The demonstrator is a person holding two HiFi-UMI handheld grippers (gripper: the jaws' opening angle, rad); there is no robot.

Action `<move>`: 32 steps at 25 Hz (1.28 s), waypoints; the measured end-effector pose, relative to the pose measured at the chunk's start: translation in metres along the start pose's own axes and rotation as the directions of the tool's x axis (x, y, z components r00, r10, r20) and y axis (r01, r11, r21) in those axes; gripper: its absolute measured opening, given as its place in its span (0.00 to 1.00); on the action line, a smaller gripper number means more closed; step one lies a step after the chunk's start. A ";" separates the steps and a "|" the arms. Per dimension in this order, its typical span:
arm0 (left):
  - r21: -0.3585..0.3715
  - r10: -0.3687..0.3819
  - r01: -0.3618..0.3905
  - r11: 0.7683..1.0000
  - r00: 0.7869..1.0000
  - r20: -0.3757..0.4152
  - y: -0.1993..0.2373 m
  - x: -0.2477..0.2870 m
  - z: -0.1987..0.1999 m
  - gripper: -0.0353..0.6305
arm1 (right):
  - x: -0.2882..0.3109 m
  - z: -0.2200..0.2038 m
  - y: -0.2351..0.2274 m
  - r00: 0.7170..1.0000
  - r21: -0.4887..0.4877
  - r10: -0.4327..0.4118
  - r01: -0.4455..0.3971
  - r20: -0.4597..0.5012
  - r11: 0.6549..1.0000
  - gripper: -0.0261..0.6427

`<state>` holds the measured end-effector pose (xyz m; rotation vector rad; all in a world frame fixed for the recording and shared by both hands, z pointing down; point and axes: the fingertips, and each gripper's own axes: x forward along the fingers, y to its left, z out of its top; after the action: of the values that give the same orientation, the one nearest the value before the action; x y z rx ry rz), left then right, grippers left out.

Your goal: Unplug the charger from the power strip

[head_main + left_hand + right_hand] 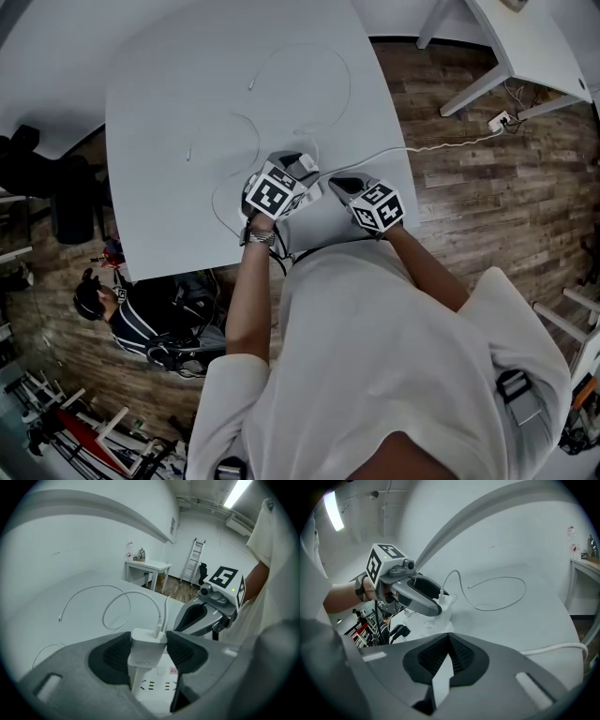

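Table (159, 112): broad bare stretch at 9–11 o'clock of power strip (157, 686), open for approach. 12 o'clock: looped cable (132, 591) and second cable (93, 587) lie flat, low snags. 3 o'clock: right gripper (347, 186) just beside strip, strip cord (555, 647) trailing off edge. Over charger (146, 656): left gripper (148, 639), pads against both sides, blocks access. 6 o'clock: table edge, person's torso (375, 356).

A white bench (187, 112) with a rounded edge carries a white power strip (154, 686) near its front edge. Thin white cables (93, 587) lie looped across the bare top behind it.
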<state>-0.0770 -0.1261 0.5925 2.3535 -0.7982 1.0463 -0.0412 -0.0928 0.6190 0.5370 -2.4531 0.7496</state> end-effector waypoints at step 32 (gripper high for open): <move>-0.101 0.072 -0.073 0.992 0.997 -0.011 0.013 -0.002 -0.014 0.45 | -0.007 0.006 -0.006 0.999 -0.001 -0.037 0.037 0.027 0.999 0.04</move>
<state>-0.0933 -0.1269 0.6016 2.2498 -0.9180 1.0182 -0.0347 -0.0991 0.6130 0.5939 -2.4619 0.7296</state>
